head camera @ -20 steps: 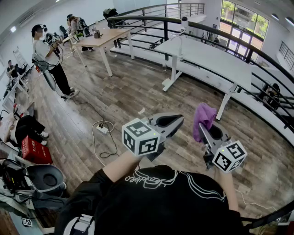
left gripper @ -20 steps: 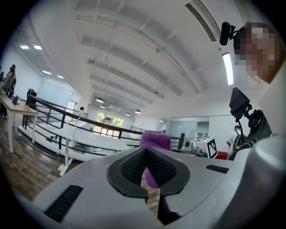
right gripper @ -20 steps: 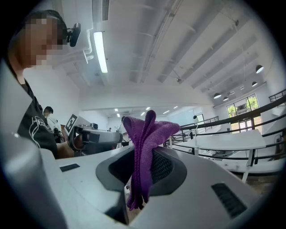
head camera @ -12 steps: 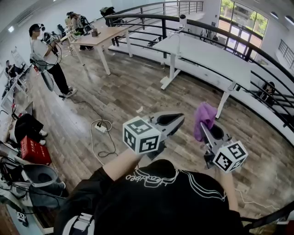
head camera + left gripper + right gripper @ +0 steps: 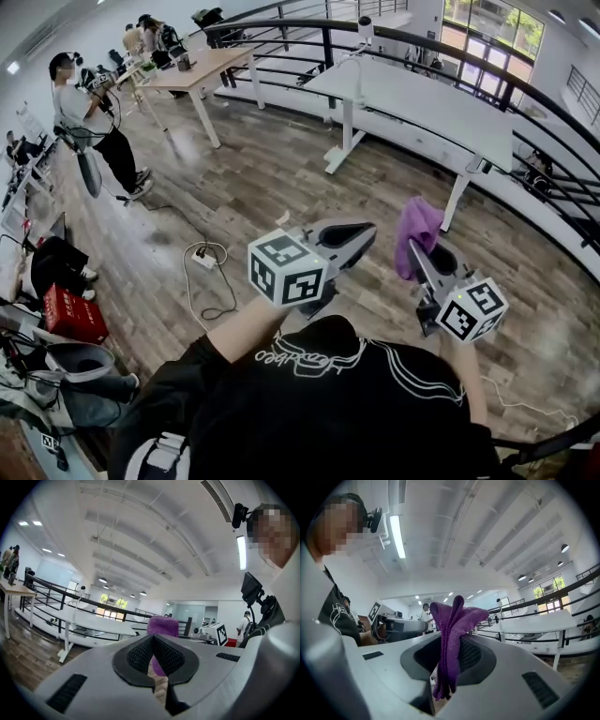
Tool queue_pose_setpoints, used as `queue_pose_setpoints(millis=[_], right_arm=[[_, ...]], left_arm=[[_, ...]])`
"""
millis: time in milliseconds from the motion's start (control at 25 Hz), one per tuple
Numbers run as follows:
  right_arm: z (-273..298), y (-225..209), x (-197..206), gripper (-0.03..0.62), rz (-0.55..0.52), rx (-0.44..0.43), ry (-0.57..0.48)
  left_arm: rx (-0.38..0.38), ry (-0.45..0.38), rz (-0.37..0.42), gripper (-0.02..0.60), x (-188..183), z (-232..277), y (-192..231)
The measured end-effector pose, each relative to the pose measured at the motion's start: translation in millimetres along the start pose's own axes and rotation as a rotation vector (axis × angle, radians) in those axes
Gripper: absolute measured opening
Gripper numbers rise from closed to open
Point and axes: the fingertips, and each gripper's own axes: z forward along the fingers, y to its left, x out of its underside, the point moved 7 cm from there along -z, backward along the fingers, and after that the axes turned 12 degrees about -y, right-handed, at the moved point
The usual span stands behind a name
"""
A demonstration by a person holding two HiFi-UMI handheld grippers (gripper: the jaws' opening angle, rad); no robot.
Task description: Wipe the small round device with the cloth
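In the head view I hold both grippers in the air over the wooden floor, in front of my chest. A purple cloth (image 5: 416, 232) sticks up from my right gripper (image 5: 419, 255), which is shut on it. In the right gripper view the cloth (image 5: 452, 630) hangs folded, clamped between the dark pads (image 5: 472, 654). My left gripper (image 5: 357, 236) is shut with nothing in it. Its own view shows the jaws together (image 5: 153, 641) and the cloth (image 5: 162, 624) just beyond them. No small round device lies near either gripper.
A long white table (image 5: 422, 103) stands ahead, with a small white device on a stalk (image 5: 365, 28) at its far end. A black railing (image 5: 525, 98) runs behind it. A wooden table (image 5: 202, 67), a standing person (image 5: 89, 122) and a floor power strip (image 5: 204, 261) are at the left.
Both grippers stay in about the same place, the cloth still in the right one. The head view has shifted slightly, so the room sits a little higher in the picture.
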Motion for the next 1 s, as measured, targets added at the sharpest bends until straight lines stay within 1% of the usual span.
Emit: queue_pose_setpoints(millis=[120, 240, 440, 560, 680, 840, 1000], right_arm=[[12, -23, 1, 0.066, 0.025, -0.002, 0.003], [31, -53, 4, 0.067, 0.031, 0.006, 0.009], [88, -105, 25, 0.067, 0.052, 0.008, 0.036], [139, -138, 42, 0.067, 0.065, 0.006, 0.045], [201, -181, 59, 0.067, 0.090, 0.018, 0.062], [302, -248, 69, 0.067, 0.119, 0.032, 0.075], [390, -306, 75, 0.067, 0.099, 0.049, 0.084]], left_arm=[[0.010, 0.014, -0.016, 0.009, 2, 22, 19], [0.016, 0.012, -0.028, 0.009, 3, 48, 48], [0.012, 0.012, -0.062, 0.009, 8, 82, 123], [0.004, 0.021, -0.079, 0.009, 10, 101, 185], [-0.006, 0.037, -0.094, 0.009, 5, 125, 257], [-0.022, 0.053, -0.116, 0.009, -17, 167, 371], [-0.011, 0.067, -0.138, 0.009, -35, 206, 473]])
